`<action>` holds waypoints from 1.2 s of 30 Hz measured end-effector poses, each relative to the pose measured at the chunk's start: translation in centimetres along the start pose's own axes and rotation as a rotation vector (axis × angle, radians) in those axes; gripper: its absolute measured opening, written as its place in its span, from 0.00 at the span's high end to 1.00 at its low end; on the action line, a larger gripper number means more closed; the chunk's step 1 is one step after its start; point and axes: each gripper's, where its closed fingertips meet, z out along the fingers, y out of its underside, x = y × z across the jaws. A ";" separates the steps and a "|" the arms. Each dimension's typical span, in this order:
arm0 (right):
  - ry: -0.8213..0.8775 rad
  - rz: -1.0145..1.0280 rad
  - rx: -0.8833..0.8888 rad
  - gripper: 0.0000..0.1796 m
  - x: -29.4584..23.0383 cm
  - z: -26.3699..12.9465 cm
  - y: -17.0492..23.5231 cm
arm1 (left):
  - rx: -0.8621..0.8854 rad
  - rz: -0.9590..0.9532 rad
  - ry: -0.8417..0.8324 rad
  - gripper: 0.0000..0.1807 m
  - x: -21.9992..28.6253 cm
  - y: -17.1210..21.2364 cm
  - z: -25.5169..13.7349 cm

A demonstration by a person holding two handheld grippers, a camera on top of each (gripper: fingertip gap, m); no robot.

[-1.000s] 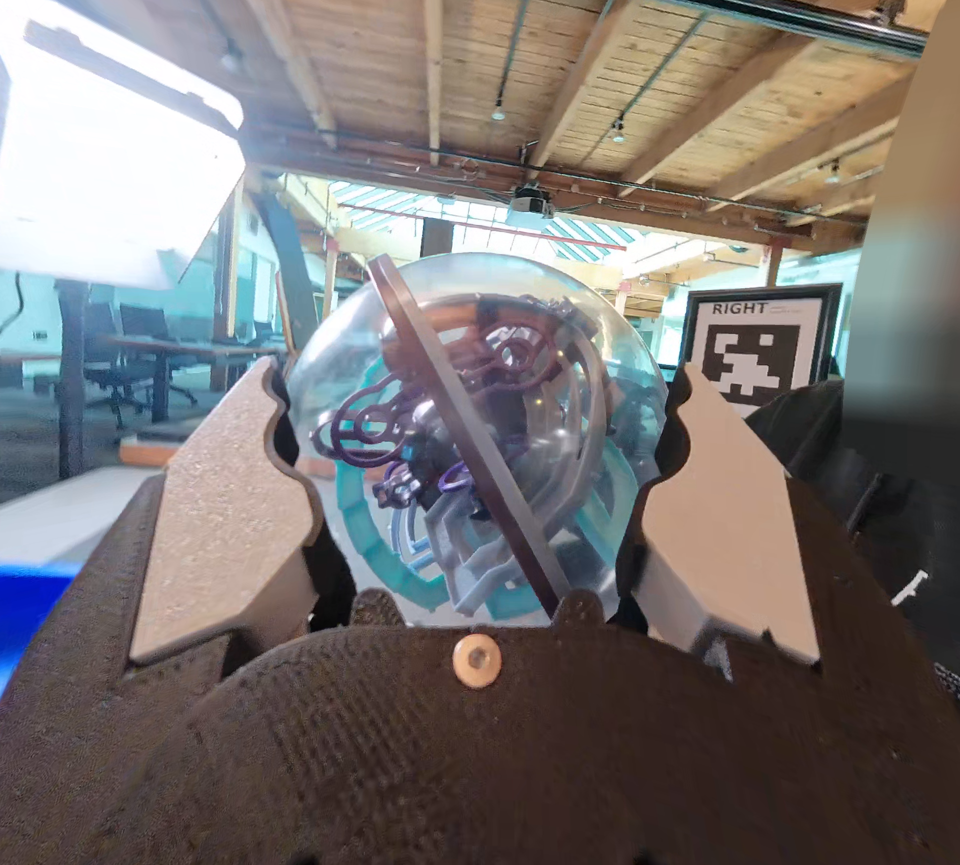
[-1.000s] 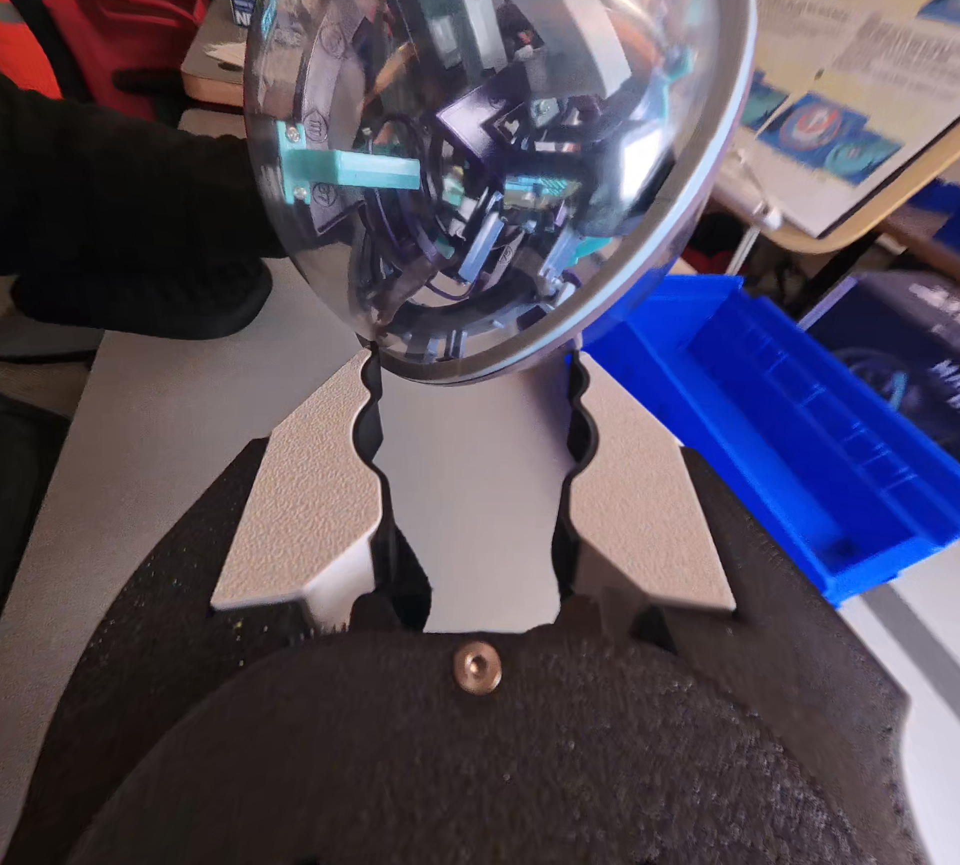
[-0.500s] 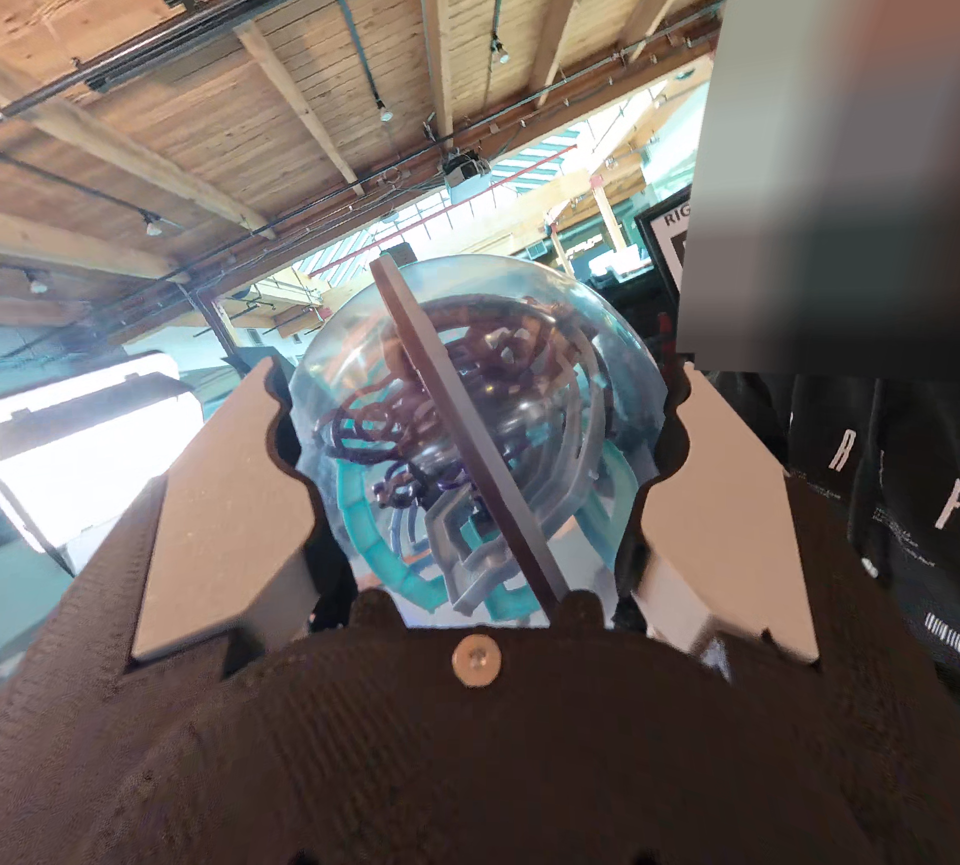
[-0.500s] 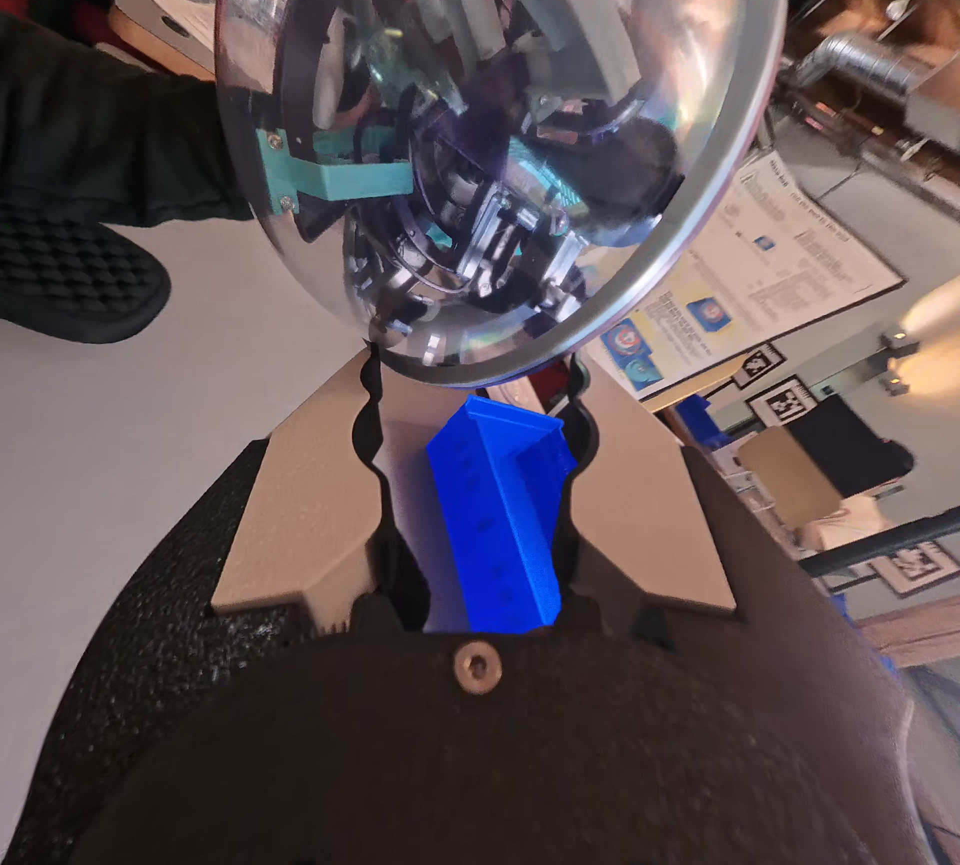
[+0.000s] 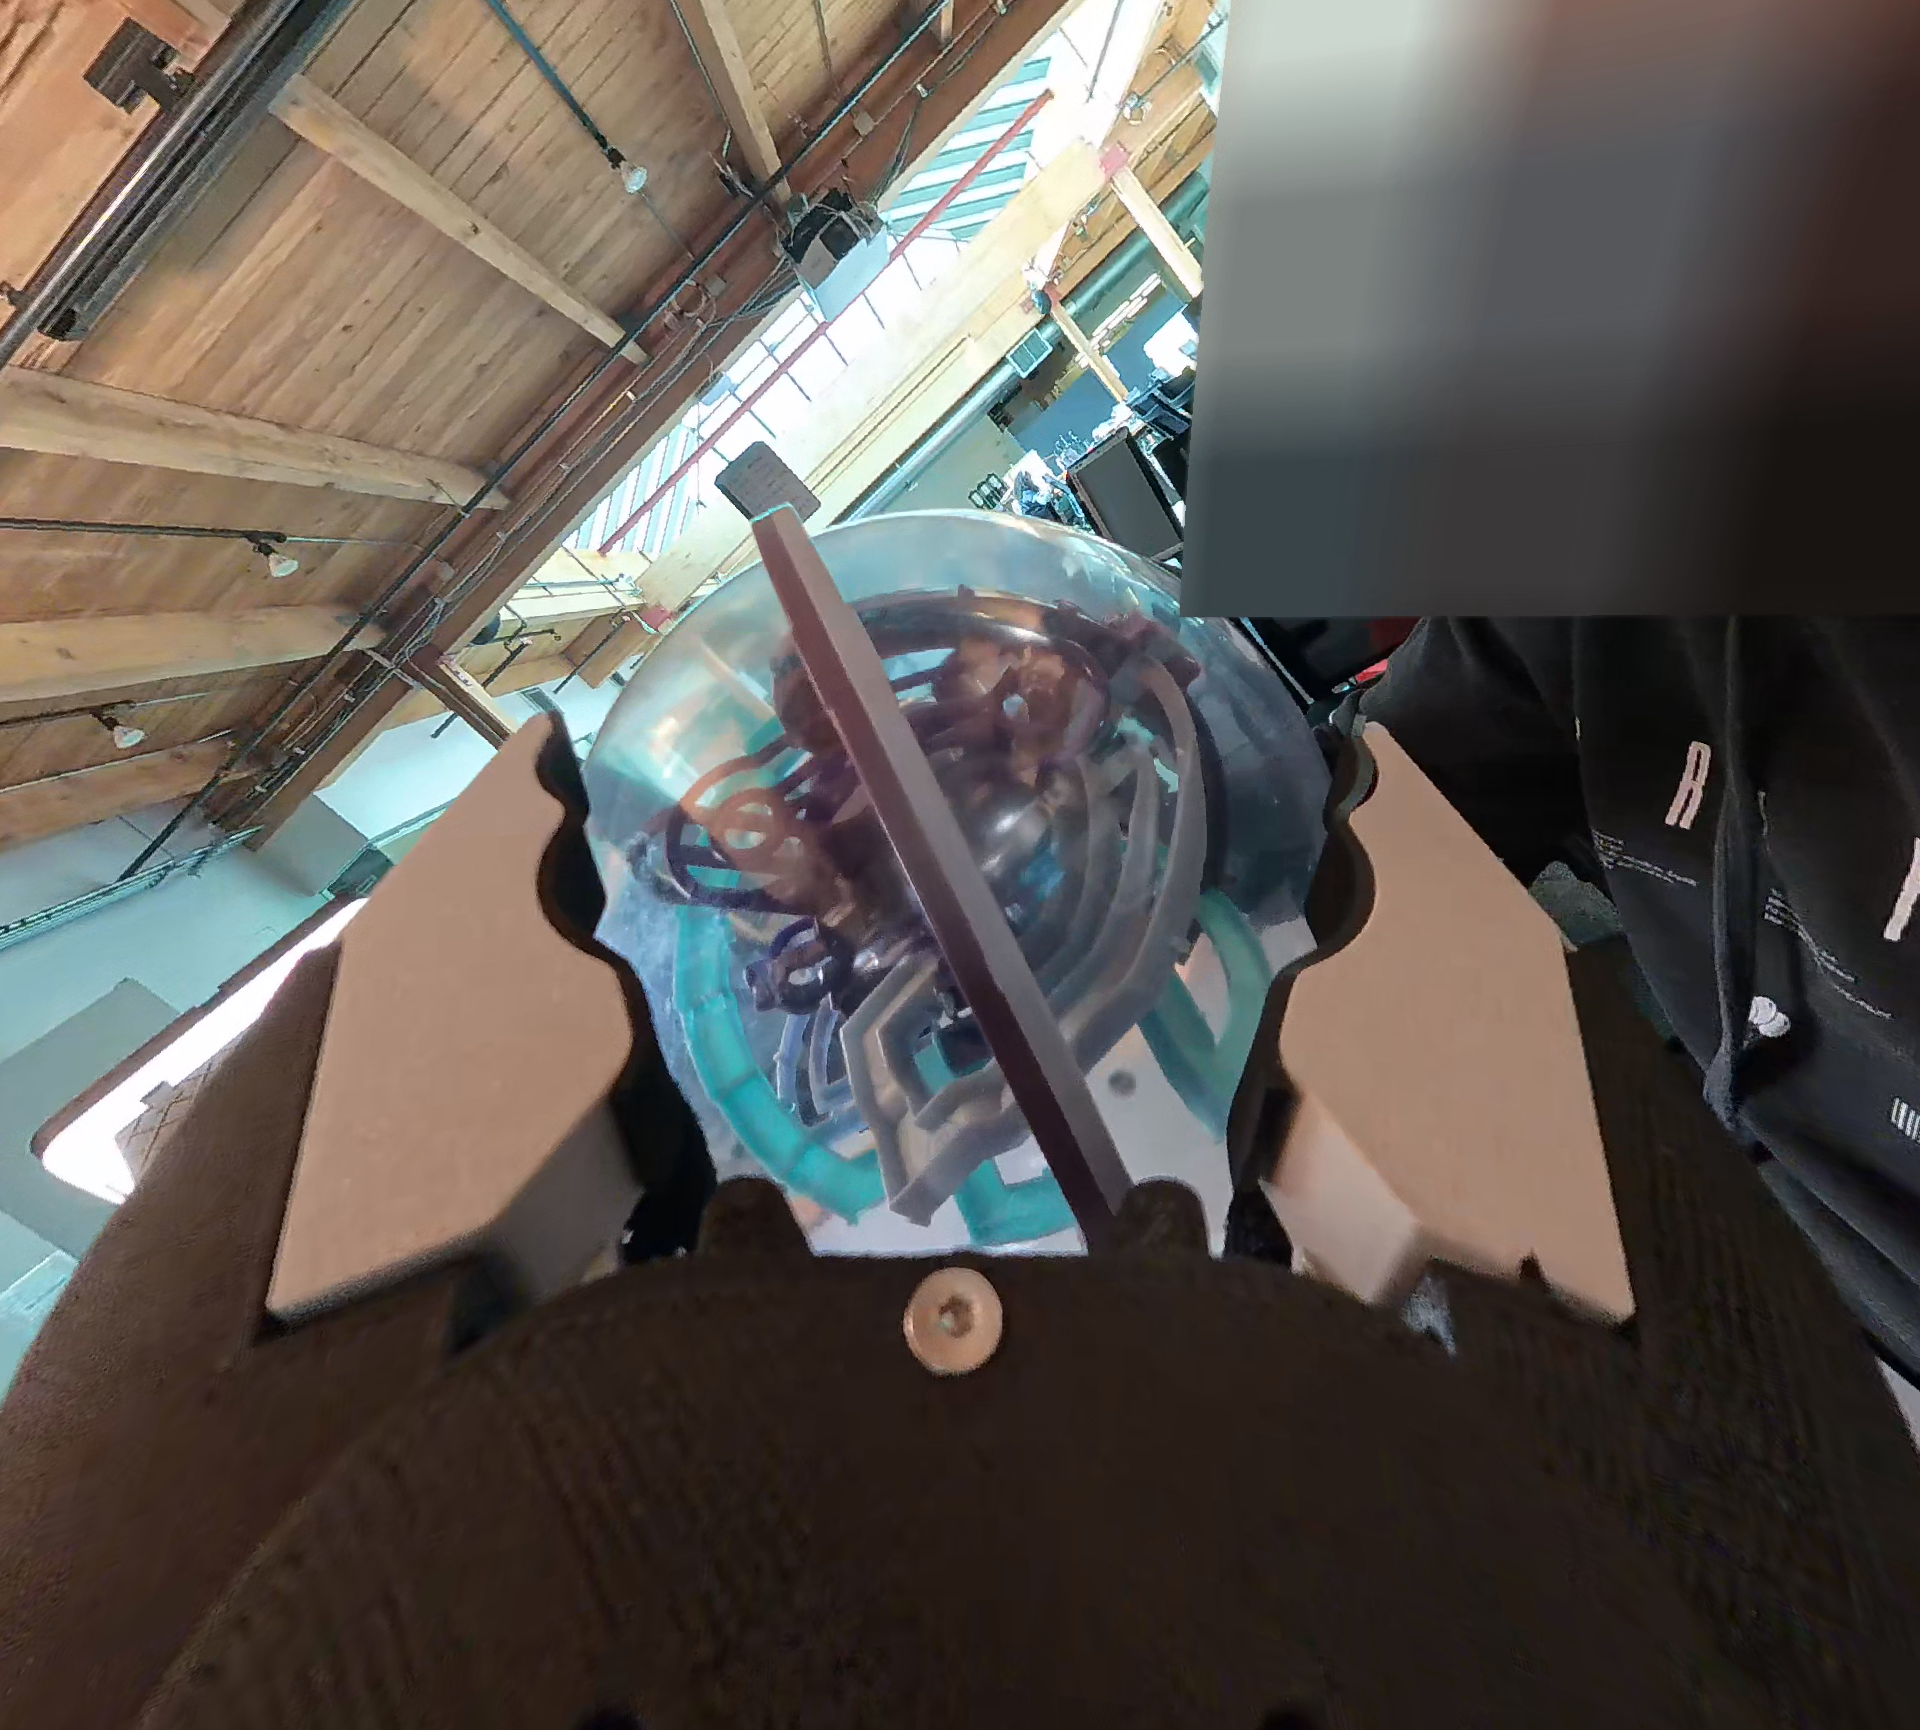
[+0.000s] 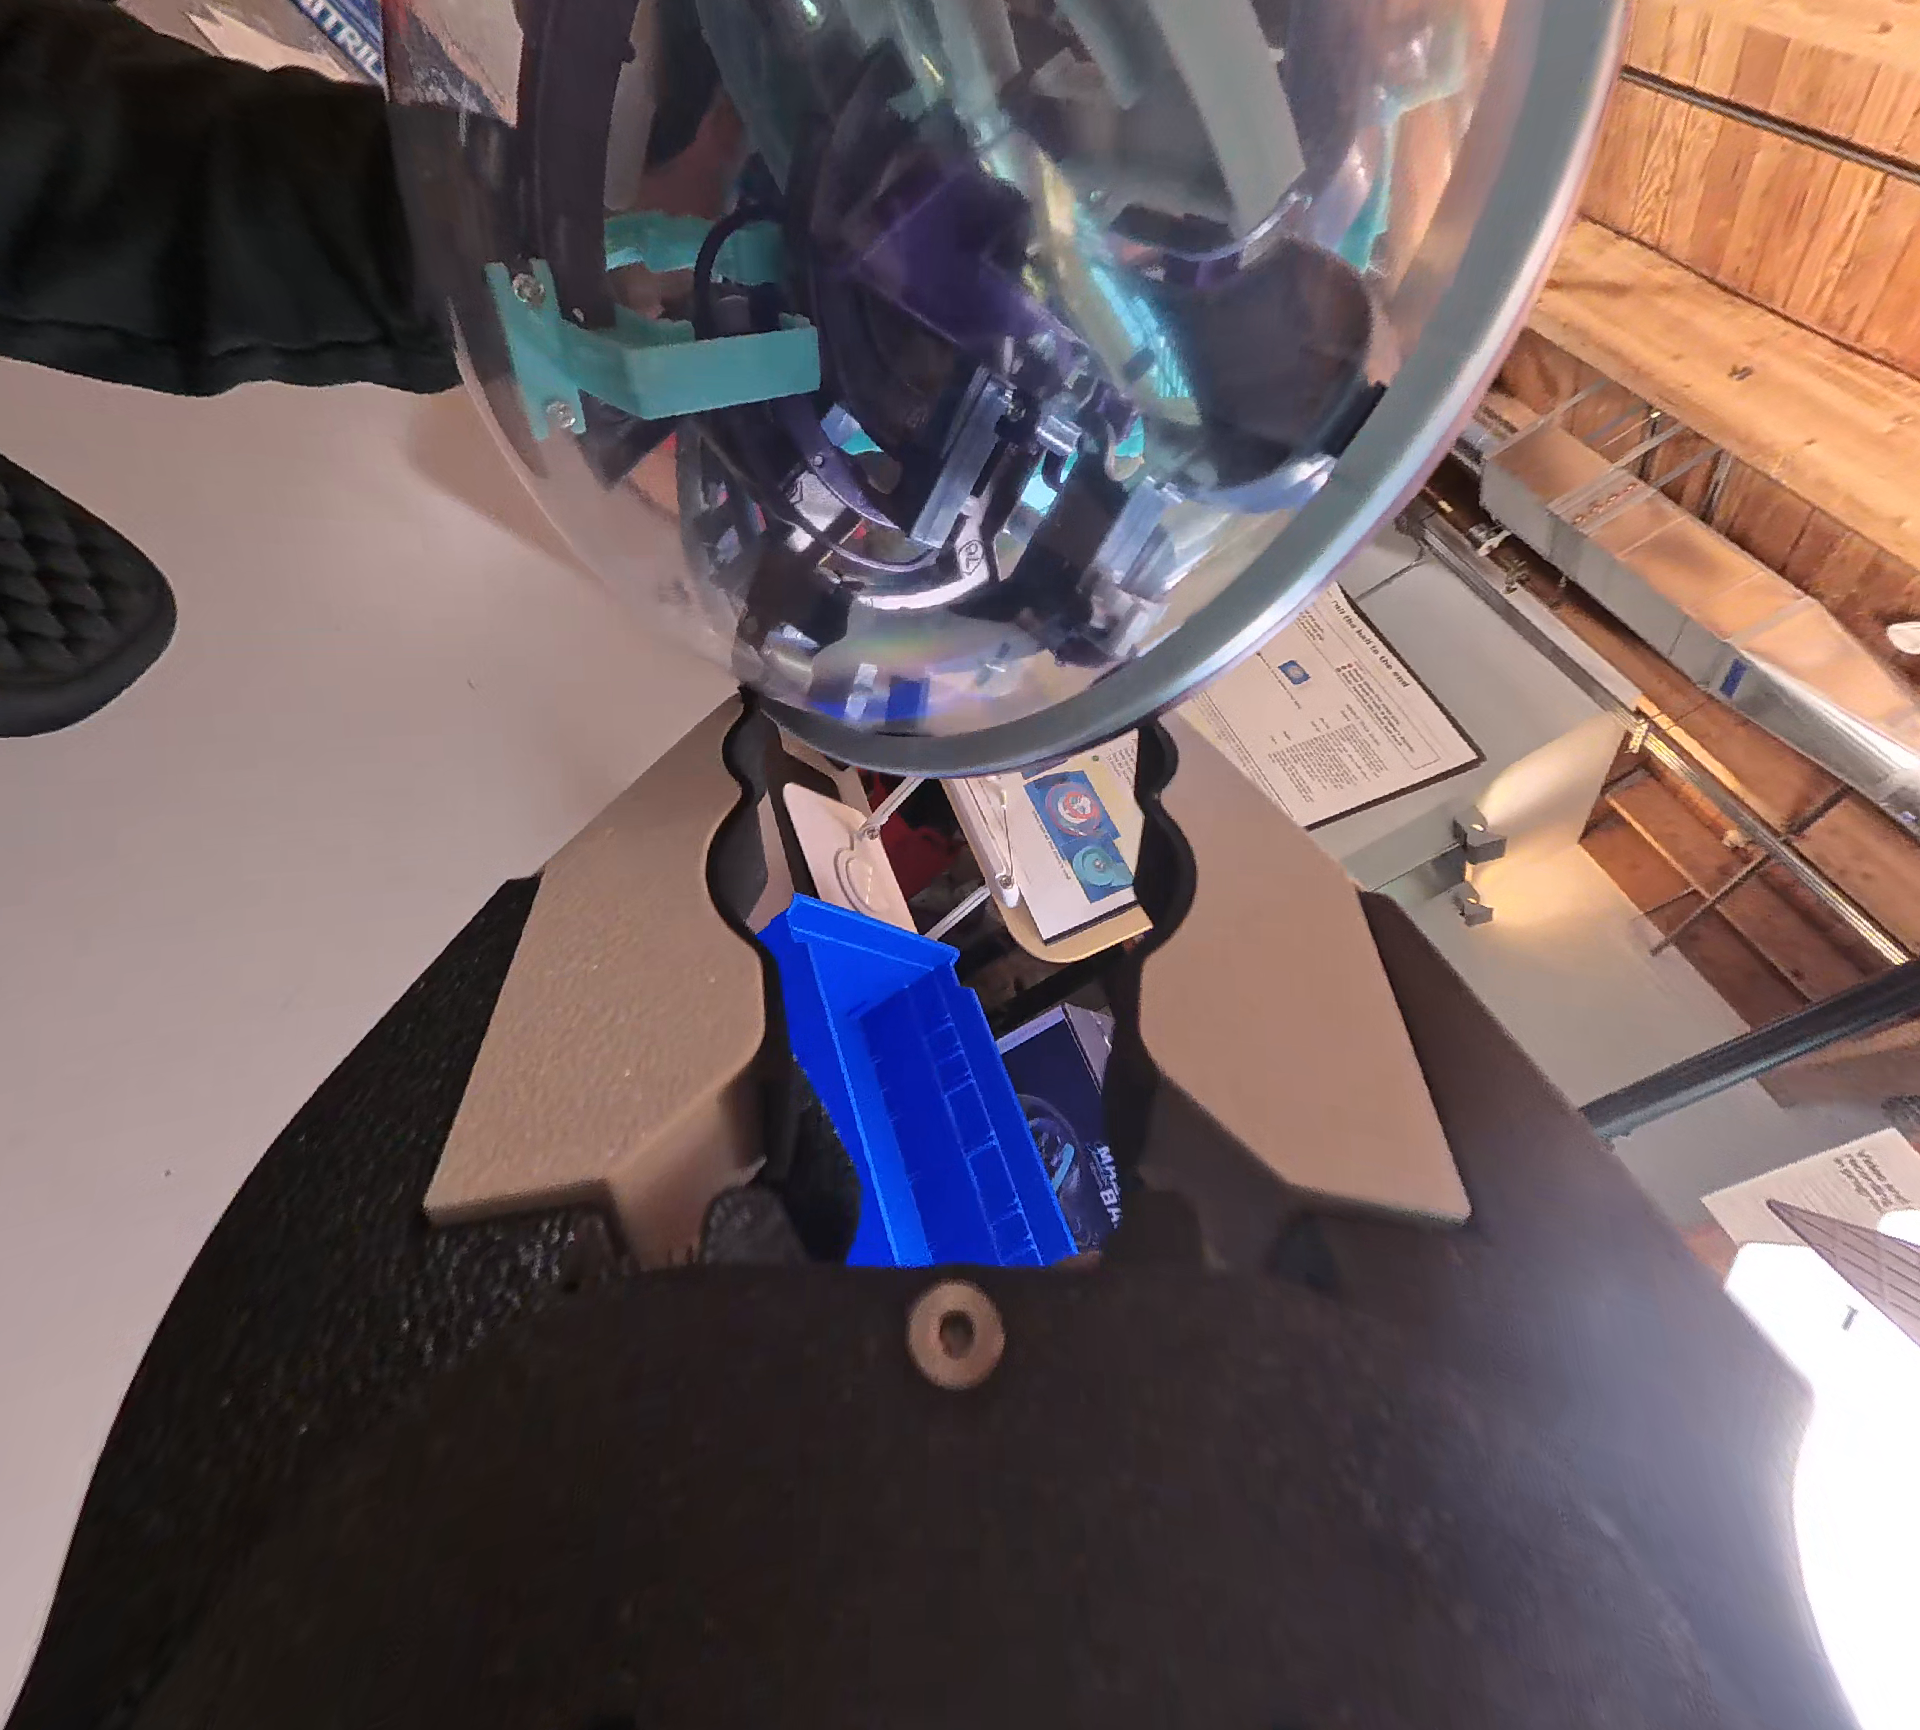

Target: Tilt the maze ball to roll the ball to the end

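Ideally, with the maze ball (image 5: 935, 870) clamped between the left claw (image 5: 951, 859) fingers and merely resting on the tips of the parted right claw (image 6: 948, 776), tilt slowly, watching the tracks.

We see the clear maze ball (image 5: 935, 901), teal, purple and grey tracks inside, its seam band tilted from 11 to 5 o'clock.
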 end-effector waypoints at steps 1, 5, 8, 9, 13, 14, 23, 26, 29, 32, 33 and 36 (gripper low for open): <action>0.005 -0.002 0.001 0.61 -0.1 -0.1 0.0 | -0.005 0.002 0.003 0.23 0.1 -0.1 0.1; 0.030 -0.043 0.000 0.62 -0.2 -0.3 0.1 | -0.034 0.050 0.017 0.23 1.0 0.0 0.6; 0.041 -0.075 -0.007 0.62 0.0 -0.3 0.5 | -0.068 0.110 0.015 0.23 1.5 0.2 1.0; 0.043 -0.080 -0.007 0.62 0.1 -0.2 0.6 | -0.079 0.128 0.015 0.23 1.6 0.3 1.1; 0.046 -0.070 -0.024 0.62 0.1 0.4 1.6 | -0.139 0.168 -0.001 0.24 1.7 0.9 1.4; 0.047 -0.061 -0.027 0.62 0.1 0.6 1.9 | -0.160 0.177 -0.008 0.24 1.6 1.2 1.5; 0.059 -0.013 -0.027 0.62 0.2 2.1 3.9 | -0.303 0.254 -0.025 0.25 1.6 2.9 2.2; 0.070 -0.033 -0.027 0.62 0.7 2.3 3.9 | -0.322 0.305 -0.023 0.25 1.7 3.0 2.3; 0.073 -0.075 -0.038 0.62 1.3 2.3 3.6 | -0.302 0.356 -0.040 0.25 1.8 2.8 2.4; 0.074 -0.124 -0.054 0.62 2.0 2.1 3.2 | -0.259 0.409 -0.061 0.25 2.0 2.3 2.4; 0.076 -0.141 -0.059 0.63 2.2 2.1 3.0 | -0.254 0.428 -0.064 0.25 2.1 2.2 2.5; 0.087 -0.193 -0.070 0.63 3.0 2.0 2.5 | -0.245 0.496 -0.067 0.25 2.3 1.9 2.7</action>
